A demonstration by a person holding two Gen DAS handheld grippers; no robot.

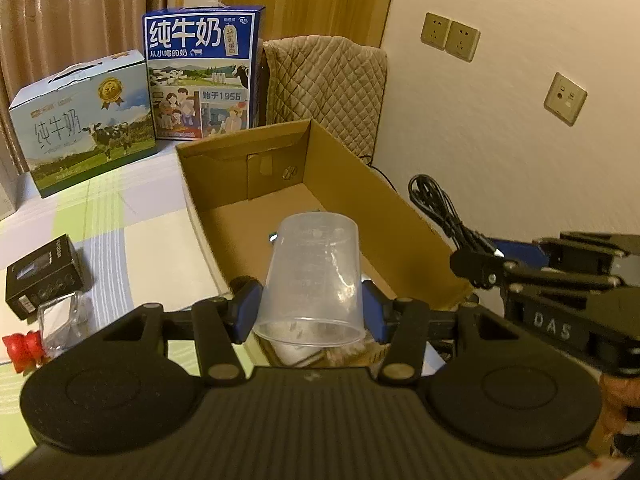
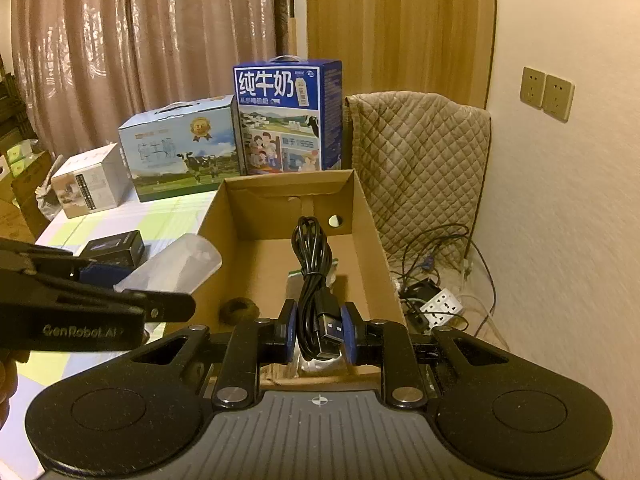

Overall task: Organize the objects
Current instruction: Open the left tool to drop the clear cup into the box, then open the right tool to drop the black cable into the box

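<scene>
Tongs on the left fill the bottom of the left wrist view, their blue pads pressed against the two sides of a clear plastic measuring cup, spread only as wide as the cup itself. The cup is held upside down, open rim toward the camera and base pointing away, above the near end of an open cardboard box that stands on the worktop. At the right edge the right tongs reach in from the side, with a coiled black cable sticking up from their tip. On the worktop to the left lie a small black box, a clear plastic packet and a red object, and two milk cartons stand behind the cardboard box. In the right wrist view the right tongs are nearly closed, their pads pinching the bundled black USB cable, whose plug hangs between them, over the box's near end. A dark round thing lies on the box floor to the left. The left tongs enter from the left edge with the cup tilted in their grip, beside the box's left wall
</scene>
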